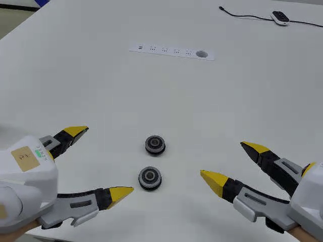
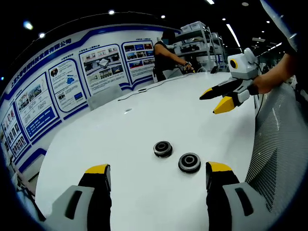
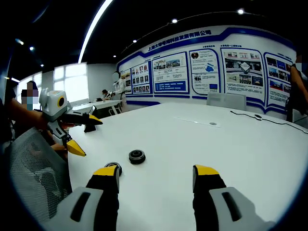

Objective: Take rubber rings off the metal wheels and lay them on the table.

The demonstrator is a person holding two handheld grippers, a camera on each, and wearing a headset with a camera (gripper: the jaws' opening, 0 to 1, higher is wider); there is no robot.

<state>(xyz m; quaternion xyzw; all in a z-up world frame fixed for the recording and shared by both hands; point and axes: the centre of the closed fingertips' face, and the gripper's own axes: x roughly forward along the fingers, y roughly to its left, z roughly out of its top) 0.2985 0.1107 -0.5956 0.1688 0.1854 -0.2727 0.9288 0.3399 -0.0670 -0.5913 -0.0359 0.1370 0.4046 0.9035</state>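
Two small metal wheels with black rubber rings lie flat on the white table: the far wheel [image 1: 155,144] [image 2: 163,148] [image 3: 136,156] and the near wheel [image 1: 150,178] [image 2: 189,162] [image 3: 113,166]. My left gripper [image 1: 105,160] [image 2: 158,175] [image 3: 82,136] is open, its yellow-tipped jaws spread wide to the left of the wheels. To the right of the wheels my right gripper [image 1: 233,161] [image 3: 155,174] [image 2: 216,99] is also open. Neither gripper touches a wheel.
A white power strip [image 1: 171,51] is set into the table farther back. A black cable with a small remote-like device [image 1: 280,17] lies at the far right. People stand by shelves and wall posters beyond the table [image 1: 91,75].
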